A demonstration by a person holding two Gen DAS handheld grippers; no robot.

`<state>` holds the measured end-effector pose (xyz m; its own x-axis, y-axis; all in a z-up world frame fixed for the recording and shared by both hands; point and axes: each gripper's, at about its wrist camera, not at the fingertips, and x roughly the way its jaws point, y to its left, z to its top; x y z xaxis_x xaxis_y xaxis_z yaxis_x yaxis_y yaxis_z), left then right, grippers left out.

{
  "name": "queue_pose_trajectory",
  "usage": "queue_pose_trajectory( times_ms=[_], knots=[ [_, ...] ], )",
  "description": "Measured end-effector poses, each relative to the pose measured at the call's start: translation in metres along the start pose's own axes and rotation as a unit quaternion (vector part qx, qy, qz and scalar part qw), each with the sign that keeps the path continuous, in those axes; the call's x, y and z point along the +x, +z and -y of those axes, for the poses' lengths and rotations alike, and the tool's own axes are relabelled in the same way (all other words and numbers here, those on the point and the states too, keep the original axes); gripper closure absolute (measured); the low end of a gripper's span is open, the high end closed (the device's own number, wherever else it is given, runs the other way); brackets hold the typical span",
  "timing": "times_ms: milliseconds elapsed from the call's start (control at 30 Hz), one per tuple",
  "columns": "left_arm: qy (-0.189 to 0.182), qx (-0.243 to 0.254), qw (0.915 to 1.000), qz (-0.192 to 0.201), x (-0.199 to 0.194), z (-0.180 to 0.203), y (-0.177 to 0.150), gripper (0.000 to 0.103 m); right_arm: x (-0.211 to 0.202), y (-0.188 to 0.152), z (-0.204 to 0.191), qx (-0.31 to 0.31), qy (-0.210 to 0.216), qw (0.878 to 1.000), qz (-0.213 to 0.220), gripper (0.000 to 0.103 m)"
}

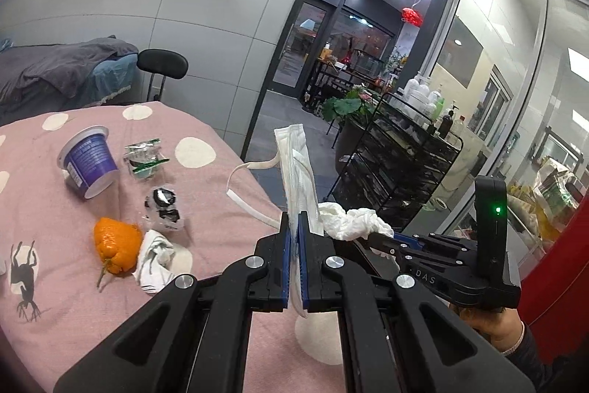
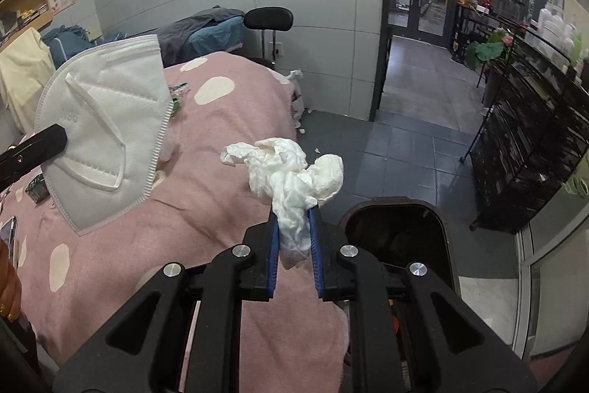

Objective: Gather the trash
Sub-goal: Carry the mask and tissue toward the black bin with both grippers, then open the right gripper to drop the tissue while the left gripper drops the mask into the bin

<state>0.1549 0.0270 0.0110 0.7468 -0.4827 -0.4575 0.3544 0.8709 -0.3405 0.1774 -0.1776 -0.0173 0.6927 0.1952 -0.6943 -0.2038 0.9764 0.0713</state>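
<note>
Above the pink, white-spotted cloth of the tabletop (image 2: pixel 221 179), the left gripper (image 1: pixel 293 227) is clamped on a folded white face mask (image 1: pixel 298 168), and the right gripper (image 2: pixel 293 220) pinches a crumpled white tissue (image 2: pixel 291 168) by its lower tail. Just beyond the edge sits an open dark bin (image 2: pixel 401 238). Held so thinly, the tissue may slip out short of it; the mask's dangling strap (image 1: pixel 250 186) could snag.

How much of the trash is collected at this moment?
Nothing visibly binned yet. In hand: left gripper clamps a face mask, right gripper a crumpled tissue, near the open bin. Left on the table: yogurt cup, orange peel, wrappers.
</note>
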Motion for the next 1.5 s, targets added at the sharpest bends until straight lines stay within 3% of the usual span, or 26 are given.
queue_pose_trajectory(
  times_ms=[367,767,833,967,1500],
  knots=[
    [-0.057,0.042,0.9959,-0.056,0.051,0.052,-0.015,0.098,0.009,-0.040,0.069,0.071,-0.056,0.995,-0.040,0.087],
    [-0.081,0.086,0.9873,-0.107,0.092,0.093,-0.033,0.098,0.073,-0.089,0.121,0.135,-0.089,0.980,-0.120,0.087],
    [-0.085,0.089,0.9853,-0.118,0.099,0.097,-0.037,0.098,0.084,-0.097,0.127,0.143,-0.090,0.976,-0.134,0.081],
    [-0.086,0.099,0.9822,-0.134,0.110,0.106,-0.044,0.098,0.090,-0.112,0.138,0.170,-0.100,0.970,-0.143,0.031],
    [-0.077,0.119,0.9675,-0.210,0.164,0.134,-0.064,0.098,0.063,-0.143,0.154,0.201,-0.130,0.961,-0.141,0.028]
  ],
)
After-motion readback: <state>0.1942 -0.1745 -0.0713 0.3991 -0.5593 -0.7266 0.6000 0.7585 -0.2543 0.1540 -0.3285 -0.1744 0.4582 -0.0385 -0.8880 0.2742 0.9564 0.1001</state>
